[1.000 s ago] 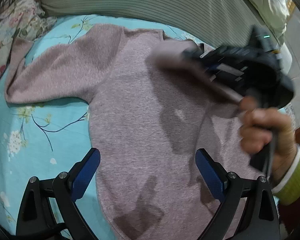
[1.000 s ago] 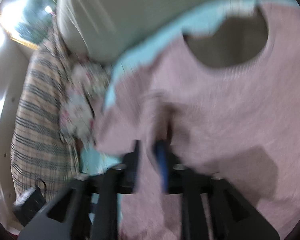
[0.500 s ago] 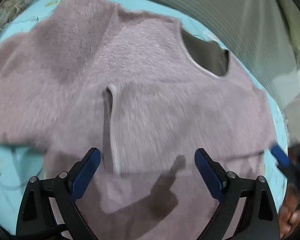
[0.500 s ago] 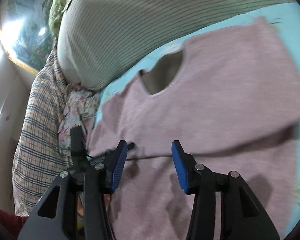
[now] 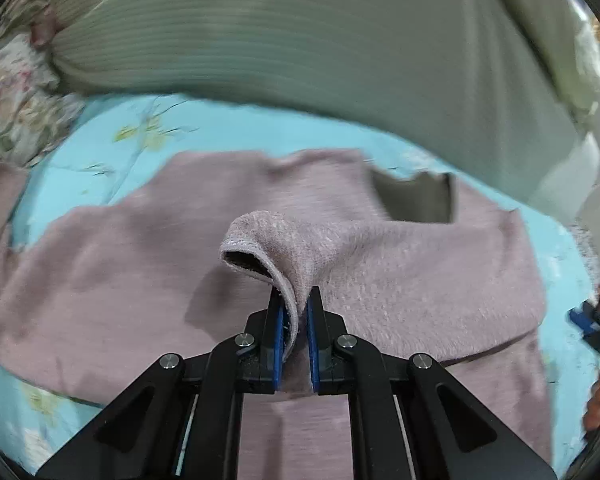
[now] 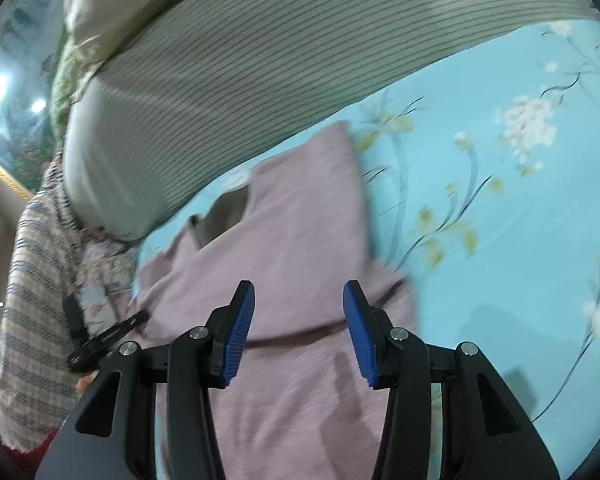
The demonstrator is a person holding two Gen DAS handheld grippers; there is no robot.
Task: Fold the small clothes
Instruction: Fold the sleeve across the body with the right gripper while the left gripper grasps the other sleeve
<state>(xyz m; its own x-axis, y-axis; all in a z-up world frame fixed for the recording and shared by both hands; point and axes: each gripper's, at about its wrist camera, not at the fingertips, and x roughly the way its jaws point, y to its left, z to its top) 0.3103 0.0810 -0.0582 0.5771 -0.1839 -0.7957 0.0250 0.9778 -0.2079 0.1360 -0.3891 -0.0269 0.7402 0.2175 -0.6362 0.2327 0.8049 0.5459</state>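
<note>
A fuzzy mauve sweater [image 5: 420, 272] lies flat on a turquoise floral bedsheet [image 5: 112, 148], neck opening toward the striped bolster. One sleeve is folded across the body, and its cuff [image 5: 256, 240] stands up off the fabric. My left gripper [image 5: 296, 300] is closing, its blue pads pinching the cuff's edge. In the right wrist view, my right gripper [image 6: 299, 292] hovers open over the sweater [image 6: 300, 224] near its right edge, nothing between the pads. My right gripper [image 5: 584, 320] also shows at the left view's right edge.
A large striped grey-green bolster [image 5: 300, 48] runs along the far side of the bed. Floral bedding [image 5: 16, 112] and a plaid cloth [image 6: 32, 320] pile at the left. Bare sheet [image 6: 500, 220] spreads to the right of the sweater.
My left gripper went from wide open over the sweater to pinching the folded sleeve's cuff and raising it. My right gripper swung away to the right and let go of the sleeve.
</note>
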